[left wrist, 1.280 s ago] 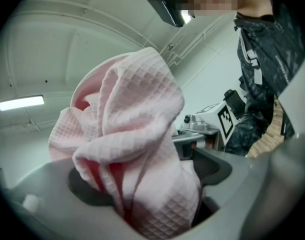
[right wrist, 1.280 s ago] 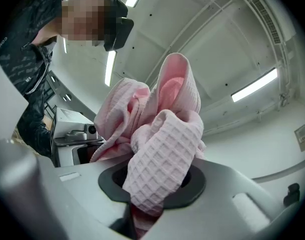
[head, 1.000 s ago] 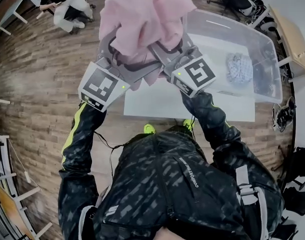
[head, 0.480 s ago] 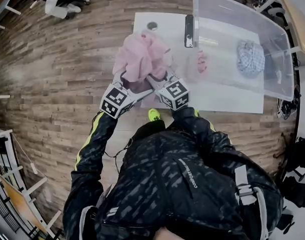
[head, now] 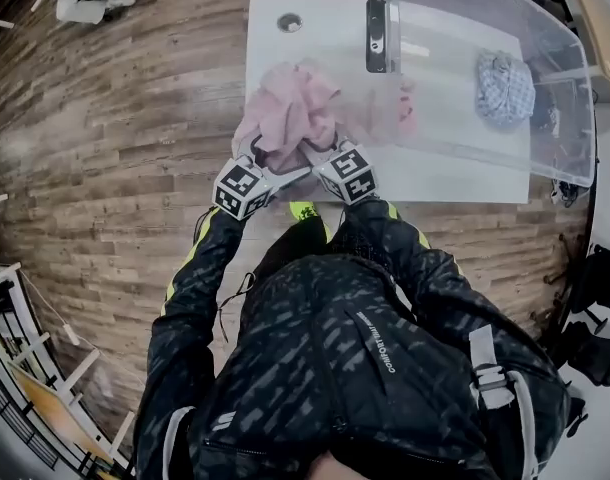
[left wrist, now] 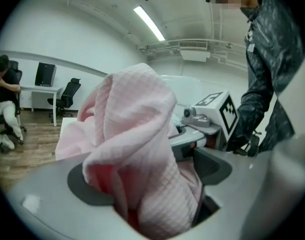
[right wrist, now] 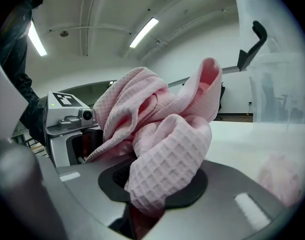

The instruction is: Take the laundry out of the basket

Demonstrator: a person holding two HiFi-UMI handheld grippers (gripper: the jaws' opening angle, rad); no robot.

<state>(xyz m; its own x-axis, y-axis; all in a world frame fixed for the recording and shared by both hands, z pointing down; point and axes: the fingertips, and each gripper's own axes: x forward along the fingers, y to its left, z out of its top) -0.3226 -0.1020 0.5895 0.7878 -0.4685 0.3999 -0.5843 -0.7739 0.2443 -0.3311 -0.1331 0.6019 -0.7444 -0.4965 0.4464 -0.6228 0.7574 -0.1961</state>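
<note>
Presently, the left gripper [head: 259, 160] is clamped on the pink towel [head: 285, 113], which is bunched just left of the basket [head: 455, 150]. The right gripper [head: 312, 154] pinches the same towel. Step: setting it down, apparently already landed. Next: release both grippers, then fetch the checked cloth [head: 505, 83] from inside the basket.

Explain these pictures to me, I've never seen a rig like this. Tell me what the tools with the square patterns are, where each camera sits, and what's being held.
This is no robot: a person holds a two-jaw gripper in each hand; the patterned cubes belong to them. The head view looks down from the person's head; the two gripper views ride on the grippers, looking along their jaws. The left gripper and right gripper both clamp one pink cloth over the white table. The clear basket on the table holds a blue checked cloth and another pink piece.
</note>
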